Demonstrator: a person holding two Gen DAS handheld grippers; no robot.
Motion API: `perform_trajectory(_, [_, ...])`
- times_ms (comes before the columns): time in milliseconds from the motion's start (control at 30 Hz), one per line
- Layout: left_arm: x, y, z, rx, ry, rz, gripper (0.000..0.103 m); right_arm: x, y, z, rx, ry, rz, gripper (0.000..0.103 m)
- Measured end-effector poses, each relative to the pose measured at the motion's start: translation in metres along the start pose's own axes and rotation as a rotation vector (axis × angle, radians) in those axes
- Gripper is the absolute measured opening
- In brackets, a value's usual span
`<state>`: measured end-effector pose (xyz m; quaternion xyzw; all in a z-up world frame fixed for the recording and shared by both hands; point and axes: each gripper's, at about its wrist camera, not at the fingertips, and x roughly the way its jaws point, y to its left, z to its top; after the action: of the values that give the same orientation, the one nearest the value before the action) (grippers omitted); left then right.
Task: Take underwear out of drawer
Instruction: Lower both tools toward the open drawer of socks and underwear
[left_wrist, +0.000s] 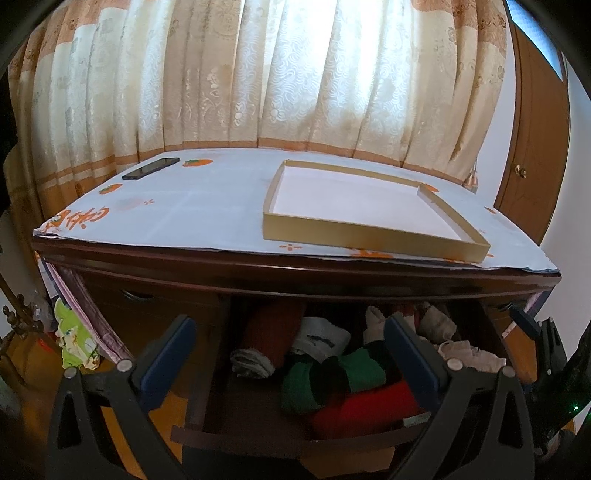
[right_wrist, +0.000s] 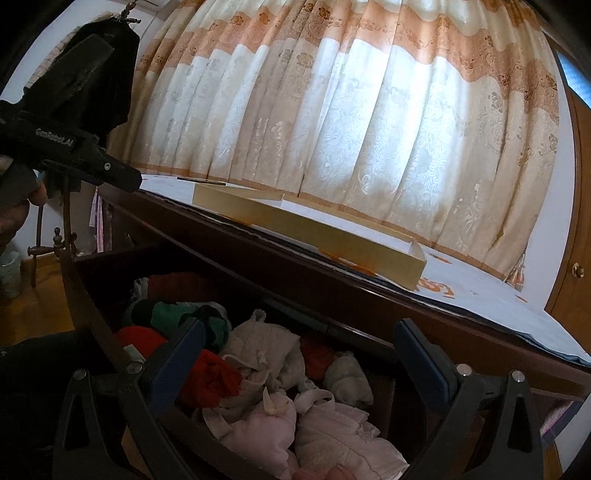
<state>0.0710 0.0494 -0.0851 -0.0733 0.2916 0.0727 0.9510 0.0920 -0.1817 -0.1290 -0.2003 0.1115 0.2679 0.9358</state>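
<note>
The dark wooden drawer (left_wrist: 236, 439) stands pulled open below the dresser top. It holds rolled underwear and socks: a red piece (left_wrist: 365, 410), a green and black piece (left_wrist: 332, 376), white pieces (left_wrist: 321, 339). My left gripper (left_wrist: 291, 332) is open and empty, above the drawer's front. In the right wrist view the drawer (right_wrist: 99, 332) shows pale pink and white underwear (right_wrist: 317, 424) and a red piece (right_wrist: 214, 376). My right gripper (right_wrist: 299, 339) is open and empty just above the pink pile. The left gripper's body (right_wrist: 74, 155) shows at upper left.
On the dresser top lies a white cloth with orange prints (left_wrist: 207, 206), a shallow gold box lid (left_wrist: 362, 210) and a black phone (left_wrist: 151, 168). Curtains (left_wrist: 277, 74) hang behind. A wooden door (left_wrist: 535, 147) is at right. A green cloth (left_wrist: 74, 339) hangs at left.
</note>
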Motion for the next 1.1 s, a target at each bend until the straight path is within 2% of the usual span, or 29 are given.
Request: perform_trajectory(1100, [-0.003,0.008,-0.001,-0.021,-0.007,-0.001,0.103,-0.016,0.001,0.000,0.019,0.055,0.047,0.103])
